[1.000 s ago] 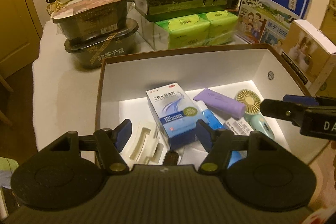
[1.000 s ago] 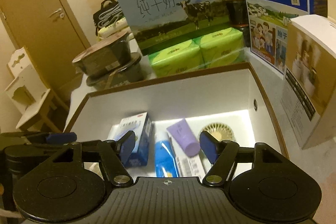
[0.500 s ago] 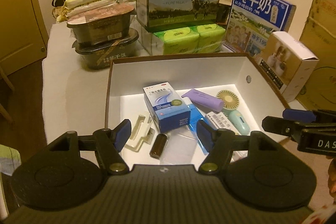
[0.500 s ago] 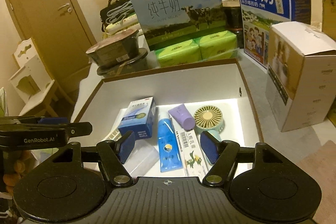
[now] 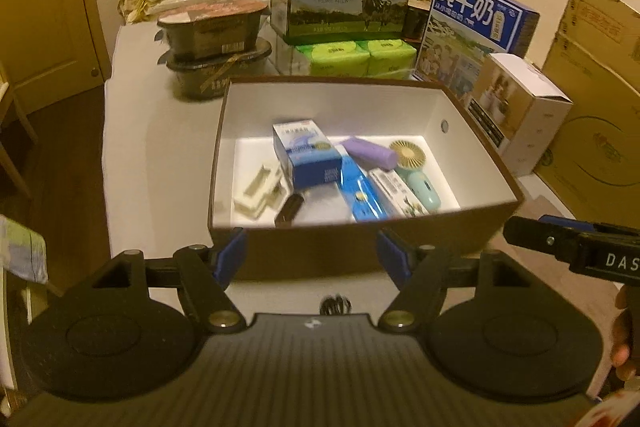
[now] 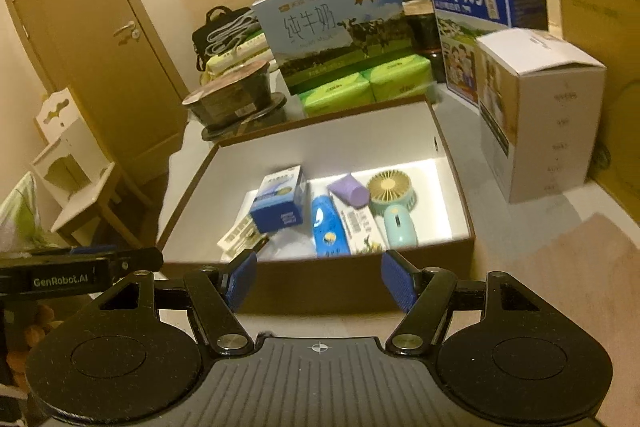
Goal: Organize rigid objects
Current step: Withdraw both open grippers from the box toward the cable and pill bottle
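On the worktop [image 5: 160, 155] sits a brown box [image 5: 360, 247] with white inner walls, lid off, taken as the landmark. Inside the box: a blue-and-white carton [image 5: 306, 157] near the middle; a purple tube [image 5: 370, 153] just right of the carton; a small fan [image 5: 412, 167] with a gold grille and mint handle at the right side; a blue tube [image 5: 362, 193] and a white printed tube [image 5: 398, 193] side by side between carton and fan; a cream plastic tray [image 5: 258, 191] at the left; a small dark bottle [image 5: 290, 209] lying near the front wall.

Behind the box: green tissue packs [image 5: 354, 57] with a milk carton case [image 5: 340, 3] on top; two stacked dark bowls [image 5: 214, 49] to the left rear; a blue milk case [image 5: 474, 31] and a white carton [image 5: 516, 111] to the right.

Left gripper [image 5: 314, 255] hovers in front of the box's near wall, fingers spread and opening, nothing between them. Right gripper [image 6: 318, 281] likewise sits before the near wall, fingers spread, empty. A black hair tie [image 5: 336, 305] lies on the worktop in front of the box, just ahead of the left gripper.
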Tool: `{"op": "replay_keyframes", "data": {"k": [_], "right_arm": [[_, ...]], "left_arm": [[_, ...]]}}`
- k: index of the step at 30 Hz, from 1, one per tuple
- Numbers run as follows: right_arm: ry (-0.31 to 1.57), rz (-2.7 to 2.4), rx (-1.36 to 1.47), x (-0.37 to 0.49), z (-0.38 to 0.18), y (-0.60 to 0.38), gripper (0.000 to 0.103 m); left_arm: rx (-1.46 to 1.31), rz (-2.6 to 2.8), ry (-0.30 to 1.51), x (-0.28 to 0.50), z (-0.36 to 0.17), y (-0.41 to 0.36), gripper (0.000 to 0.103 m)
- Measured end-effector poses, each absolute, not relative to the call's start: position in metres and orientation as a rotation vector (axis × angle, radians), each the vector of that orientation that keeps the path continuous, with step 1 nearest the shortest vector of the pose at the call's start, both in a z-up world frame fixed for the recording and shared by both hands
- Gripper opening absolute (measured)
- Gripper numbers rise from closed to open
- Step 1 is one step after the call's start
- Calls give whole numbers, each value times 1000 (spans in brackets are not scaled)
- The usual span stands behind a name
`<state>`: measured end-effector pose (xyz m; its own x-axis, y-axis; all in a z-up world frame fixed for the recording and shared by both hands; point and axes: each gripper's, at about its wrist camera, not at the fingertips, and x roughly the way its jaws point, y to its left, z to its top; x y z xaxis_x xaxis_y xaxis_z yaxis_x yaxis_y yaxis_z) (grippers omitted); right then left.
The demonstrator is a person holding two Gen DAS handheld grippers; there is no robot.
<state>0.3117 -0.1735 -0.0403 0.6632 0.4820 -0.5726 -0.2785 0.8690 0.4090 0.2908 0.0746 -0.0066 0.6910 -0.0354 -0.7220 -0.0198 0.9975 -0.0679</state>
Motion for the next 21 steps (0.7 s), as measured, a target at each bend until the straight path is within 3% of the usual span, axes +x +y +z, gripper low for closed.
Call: {"op": "replay_keyframes", "data": {"k": [21], "right_arm": [[797,437,282,214,-47,-185,69]], "left_arm": [[-109,-30,852,184,-16,47,70]]}}
